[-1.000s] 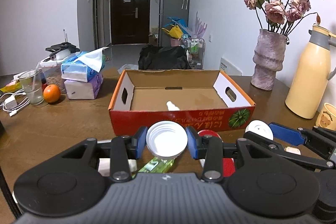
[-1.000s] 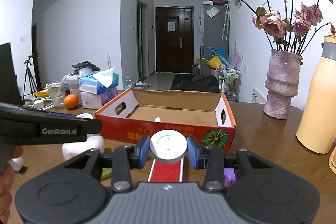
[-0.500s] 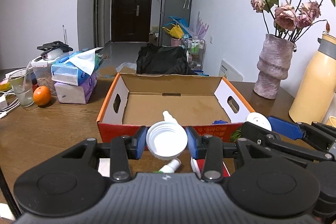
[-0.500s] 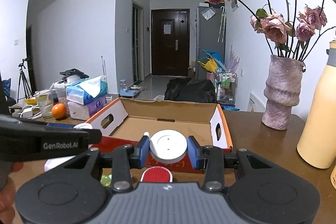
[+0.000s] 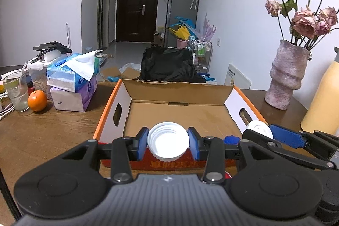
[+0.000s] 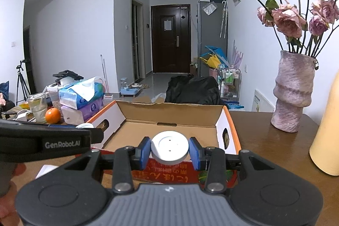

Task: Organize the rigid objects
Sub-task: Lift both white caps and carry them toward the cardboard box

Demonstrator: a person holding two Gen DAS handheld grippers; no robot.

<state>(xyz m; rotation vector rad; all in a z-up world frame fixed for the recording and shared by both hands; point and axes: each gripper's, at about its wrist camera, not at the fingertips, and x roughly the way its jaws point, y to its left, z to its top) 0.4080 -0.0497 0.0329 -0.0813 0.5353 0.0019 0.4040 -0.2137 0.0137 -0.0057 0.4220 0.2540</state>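
My left gripper (image 5: 168,143) is shut on a white threaded jar lid (image 5: 168,142), its hollow side facing the camera, held above the near wall of the open red-and-orange cardboard box (image 5: 180,113). My right gripper (image 6: 170,151) is shut on a white round lid (image 6: 170,150), also held over the box's (image 6: 169,130) near wall. The right gripper shows at the right of the left wrist view (image 5: 262,133), and the left gripper's side at the left of the right wrist view (image 6: 63,139). A small blue object (image 5: 231,139) lies in the box's near right corner.
Tissue packs (image 5: 72,86), an orange (image 5: 37,100) and a glass (image 5: 15,92) stand left of the box. A pink vase of dried roses (image 5: 286,82) and a yellow thermos (image 5: 322,103) stand to the right. A black bag (image 5: 169,66) lies behind the box.
Both grippers have risen and moved forward with their lids, from low in front of the box to over its near wall. The items on the table below have dropped out of sight.
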